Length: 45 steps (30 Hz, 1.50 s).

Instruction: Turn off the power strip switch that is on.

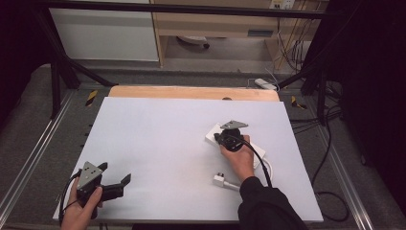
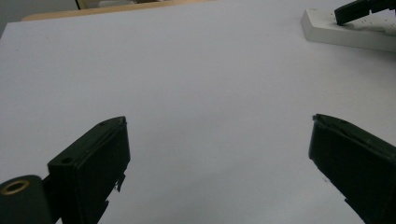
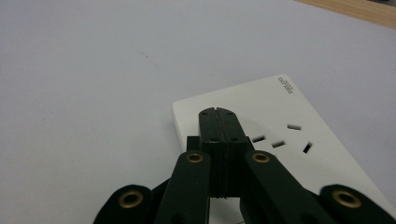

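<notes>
Right hand-held gripper (image 3: pixel 218 114), jaws together, angled down over power strip (image 3: pixel 299 116); left one (image 2: pixel 217 154) apart

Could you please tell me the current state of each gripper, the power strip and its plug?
left gripper: jaws wide open, nothing between them, held low over the white table.
right gripper: jaws shut, empty, tips over the near end of the power strip.
power strip: lying flat, the sockets in view empty.
plug: unplugged, lying on the table near the right hand.
</notes>
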Tool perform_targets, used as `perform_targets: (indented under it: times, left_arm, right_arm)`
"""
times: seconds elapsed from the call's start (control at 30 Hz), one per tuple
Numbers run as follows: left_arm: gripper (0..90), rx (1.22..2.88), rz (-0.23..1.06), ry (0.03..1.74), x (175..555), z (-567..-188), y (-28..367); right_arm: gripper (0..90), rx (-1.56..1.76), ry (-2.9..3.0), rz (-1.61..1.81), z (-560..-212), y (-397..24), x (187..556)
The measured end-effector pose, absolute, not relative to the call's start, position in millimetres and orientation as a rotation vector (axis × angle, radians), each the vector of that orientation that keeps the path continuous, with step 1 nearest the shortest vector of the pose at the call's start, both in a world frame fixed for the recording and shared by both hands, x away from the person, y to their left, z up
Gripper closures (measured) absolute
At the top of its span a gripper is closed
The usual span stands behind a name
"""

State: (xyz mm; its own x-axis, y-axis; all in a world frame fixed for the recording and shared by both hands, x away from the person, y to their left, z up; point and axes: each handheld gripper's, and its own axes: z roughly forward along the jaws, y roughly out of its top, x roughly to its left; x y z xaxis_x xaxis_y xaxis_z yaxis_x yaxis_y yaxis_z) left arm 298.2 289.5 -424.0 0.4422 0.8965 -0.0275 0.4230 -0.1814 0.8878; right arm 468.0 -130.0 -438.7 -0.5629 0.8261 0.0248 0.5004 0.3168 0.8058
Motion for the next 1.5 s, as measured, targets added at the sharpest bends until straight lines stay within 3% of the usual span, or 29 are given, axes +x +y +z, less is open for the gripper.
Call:
perform_targets:
  times: [0.87, 1.1, 1.27, 1.5]
  left_arm:
    - [5.2, 1.788, 0.662, 1.133, 298, -424, 290]
    - [5.2, 1.783, 0.674, 1.132, 296, -423, 289]
    - [5.2, 1.781, 0.677, 1.133, 296, -424, 289]
    - [5.2, 1.782, 0.672, 1.138, 296, -425, 289]
  right_arm:
    - [88.8, 1.179, 2.160, 1.219, -427, -136, 463]
    - [73.6, 1.165, 2.116, 1.303, -414, -146, 454]
    - [44.6, 1.184, 2.071, 1.353, -404, -157, 449]
    - [16.8, 1.169, 1.996, 1.398, -388, -174, 438]
